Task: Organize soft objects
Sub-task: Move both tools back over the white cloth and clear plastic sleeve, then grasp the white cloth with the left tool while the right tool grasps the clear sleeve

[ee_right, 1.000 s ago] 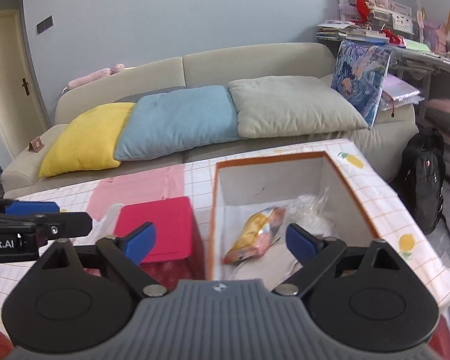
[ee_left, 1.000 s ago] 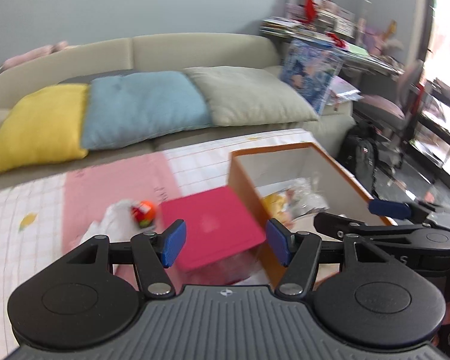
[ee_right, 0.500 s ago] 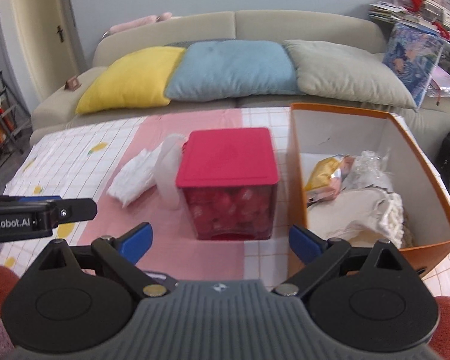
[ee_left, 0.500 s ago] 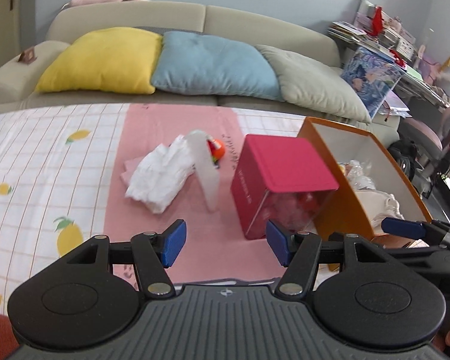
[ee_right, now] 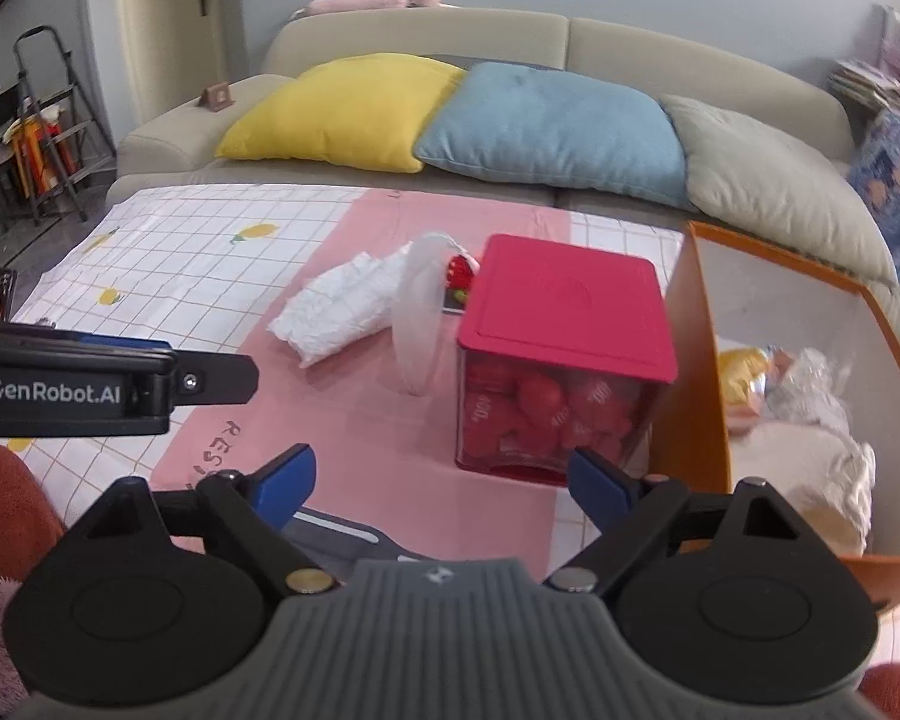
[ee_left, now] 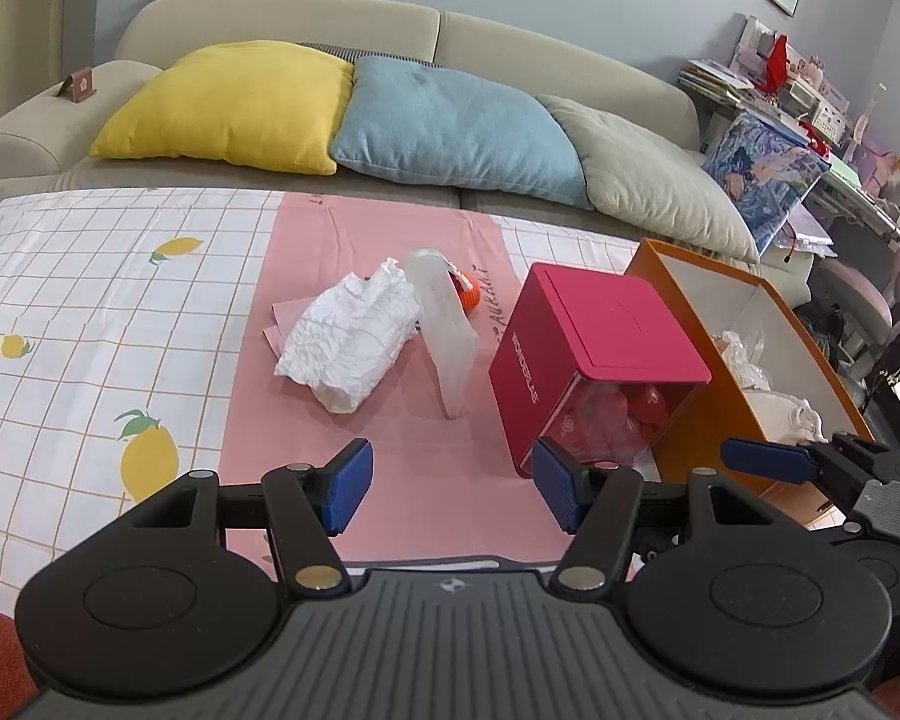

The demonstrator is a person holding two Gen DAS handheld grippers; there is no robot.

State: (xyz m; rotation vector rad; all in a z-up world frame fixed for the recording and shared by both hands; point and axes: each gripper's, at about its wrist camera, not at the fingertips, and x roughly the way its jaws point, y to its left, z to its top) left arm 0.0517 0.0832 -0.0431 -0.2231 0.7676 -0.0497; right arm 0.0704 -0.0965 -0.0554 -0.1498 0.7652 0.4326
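A crumpled white cloth (ee_left: 354, 343) (ee_right: 336, 307) lies on the pink mat (ee_left: 390, 468), with a translucent plastic piece (ee_left: 444, 330) (ee_right: 417, 312) and a small red-orange toy (ee_left: 468, 294) (ee_right: 457, 270) beside it. A red-lidded clear box (ee_left: 594, 360) (ee_right: 561, 354) of red items stands to the right. An orange box (ee_left: 690, 420) (ee_right: 684, 372) holds white cloth (ee_right: 822, 468) and a yellow packet (ee_right: 741, 369). My left gripper (ee_left: 450, 489) is open and empty, near the mat's front. My right gripper (ee_right: 444, 480) is open and empty, in front of the red-lidded box.
A beige sofa (ee_left: 270, 30) with yellow (ee_left: 234, 102), blue (ee_left: 456, 126) and grey (ee_left: 654, 180) cushions stands behind the table. The lemon-print tablecloth (ee_left: 90, 312) covers the table. A cluttered shelf (ee_left: 768, 78) is at the right. A stepladder (ee_right: 36, 120) stands at the far left.
Both grippers have pulled back and tilted down and left; the cloth and the mat now show in full. Both stayed open. Nothing on the table has moved.
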